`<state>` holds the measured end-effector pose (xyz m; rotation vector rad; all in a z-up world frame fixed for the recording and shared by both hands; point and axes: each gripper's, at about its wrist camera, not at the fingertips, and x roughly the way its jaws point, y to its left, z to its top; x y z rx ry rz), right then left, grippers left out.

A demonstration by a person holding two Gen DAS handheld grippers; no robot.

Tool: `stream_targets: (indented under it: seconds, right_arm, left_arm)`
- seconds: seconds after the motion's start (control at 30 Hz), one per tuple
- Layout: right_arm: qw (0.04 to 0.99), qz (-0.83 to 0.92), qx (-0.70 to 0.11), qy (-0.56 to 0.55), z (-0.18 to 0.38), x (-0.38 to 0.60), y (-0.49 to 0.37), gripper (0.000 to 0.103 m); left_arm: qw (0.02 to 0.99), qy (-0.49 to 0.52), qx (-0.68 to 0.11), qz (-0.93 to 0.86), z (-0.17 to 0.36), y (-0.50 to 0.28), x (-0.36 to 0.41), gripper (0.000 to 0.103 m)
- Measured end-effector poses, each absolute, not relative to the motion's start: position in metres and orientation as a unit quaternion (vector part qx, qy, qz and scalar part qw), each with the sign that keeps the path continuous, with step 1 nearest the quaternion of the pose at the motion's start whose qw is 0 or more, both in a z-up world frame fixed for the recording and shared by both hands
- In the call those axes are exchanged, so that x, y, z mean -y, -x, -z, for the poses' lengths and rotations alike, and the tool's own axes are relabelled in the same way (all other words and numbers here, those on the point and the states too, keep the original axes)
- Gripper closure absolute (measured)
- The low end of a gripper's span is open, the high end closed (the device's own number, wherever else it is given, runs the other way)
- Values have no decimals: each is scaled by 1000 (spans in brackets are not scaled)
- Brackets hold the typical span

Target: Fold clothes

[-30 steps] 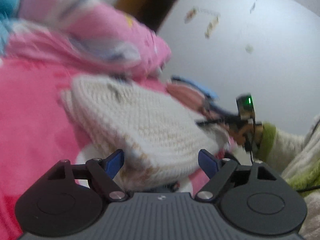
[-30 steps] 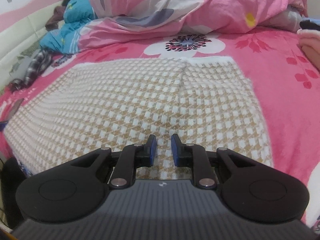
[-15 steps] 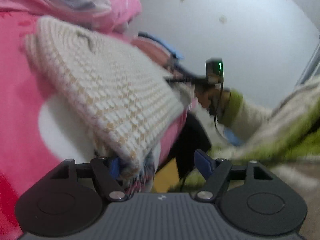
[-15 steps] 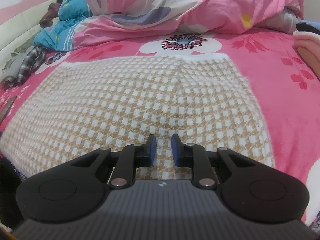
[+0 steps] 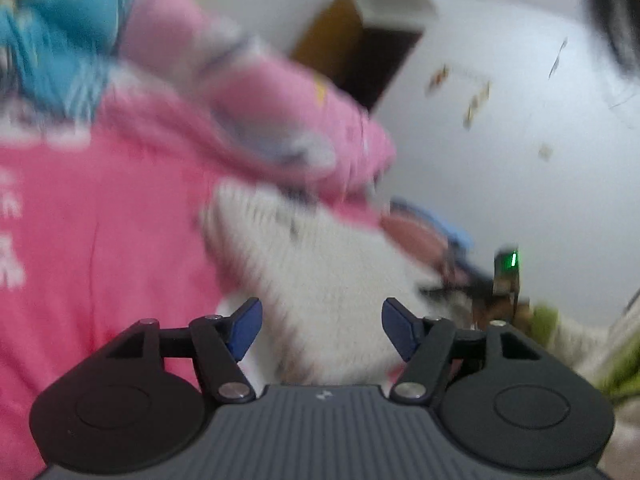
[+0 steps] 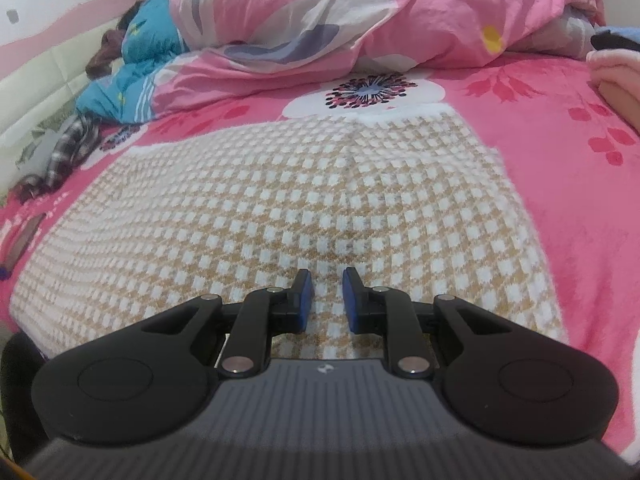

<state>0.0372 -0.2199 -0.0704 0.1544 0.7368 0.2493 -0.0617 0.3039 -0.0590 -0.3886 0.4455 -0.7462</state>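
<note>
A white-and-tan checked knit garment (image 6: 288,216) lies spread flat on the pink floral bed (image 6: 580,184). My right gripper (image 6: 325,300) hovers low over its near edge, jaws a narrow gap apart with the knit showing between them, gripping nothing. In the blurred left wrist view the same garment (image 5: 320,280) lies ahead. My left gripper (image 5: 320,328) is wide open over its near end and empty. The other gripper, with a green light (image 5: 508,268), shows at the garment's far side.
A crumpled pink duvet (image 6: 360,20) and blue bedding (image 6: 136,64) are piled at the head of the bed. Dark plaid clothes (image 6: 68,148) lie at the left edge. A folded pink item (image 6: 616,76) sits at the right. A white wall (image 5: 520,160) stands beyond the bed.
The left gripper has swung back over the bed from its edge, with the garment between its open jaws again. The right gripper has barely moved; its jaws have parted slightly.
</note>
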Motion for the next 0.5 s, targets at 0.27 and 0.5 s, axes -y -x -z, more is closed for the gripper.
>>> stream_targets:
  seconds: [0.27, 0.5]
  right_arm:
    - [927, -120, -348, -70, 72, 218, -33, 87]
    - [933, -127, -334, -40, 54, 216, -29, 86]
  left_arm:
    - [879, 171, -353, 271, 102, 28, -243, 69]
    - [903, 151, -317, 246, 51, 31, -245, 59]
